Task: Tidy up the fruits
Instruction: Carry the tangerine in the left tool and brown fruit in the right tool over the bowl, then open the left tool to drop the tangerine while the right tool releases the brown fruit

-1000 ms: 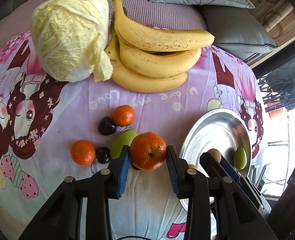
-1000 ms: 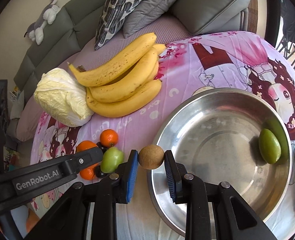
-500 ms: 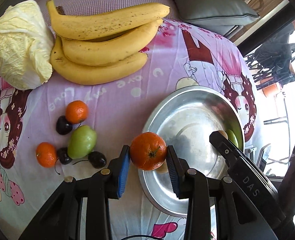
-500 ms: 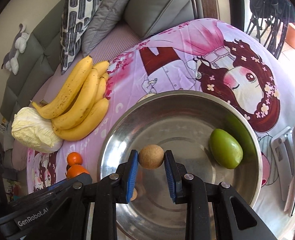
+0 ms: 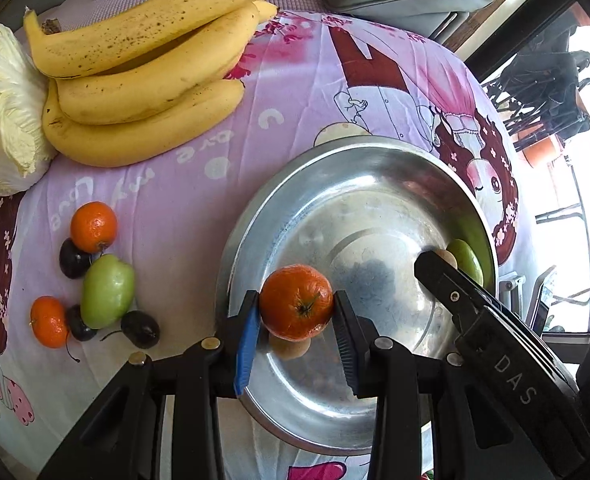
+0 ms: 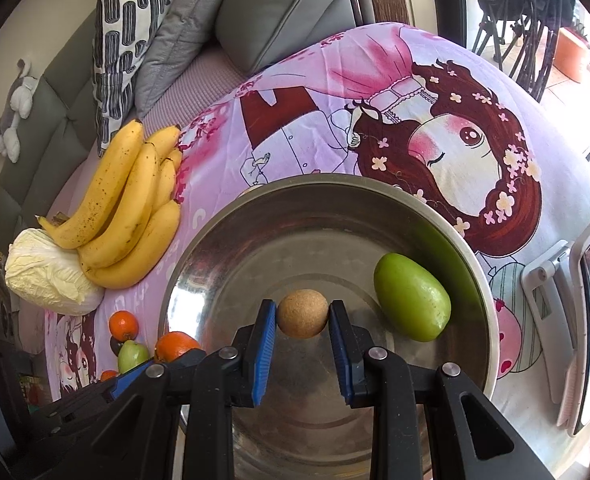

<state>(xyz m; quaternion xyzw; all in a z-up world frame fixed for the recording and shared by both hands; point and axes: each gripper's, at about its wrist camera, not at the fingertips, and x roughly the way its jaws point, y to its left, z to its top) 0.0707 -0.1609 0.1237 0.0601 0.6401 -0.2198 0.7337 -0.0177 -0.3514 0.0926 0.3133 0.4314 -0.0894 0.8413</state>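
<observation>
The left tool (image 5: 297, 307) clamps a tangerine (image 5: 296, 302) above the steel bowl (image 5: 375, 168); the right tool (image 6: 302, 319) clamps a small brown fruit (image 6: 302, 319) there too. Released from height, either could roll against the green fruit (image 6: 411, 297) beside the right tool or bounce out.

Bowl (image 5: 251, 240) sits on the worktop (image 5: 295, 92), one pear-shaped fruit (image 6: 411, 298) lying in it by the right wall. Left of the bowl, bananas (image 5: 143, 60) lie at the back with the cabbage (image 5: 3, 120) touching their left end; nearer, a cluster of small fruits (image 5: 95, 276).
</observation>
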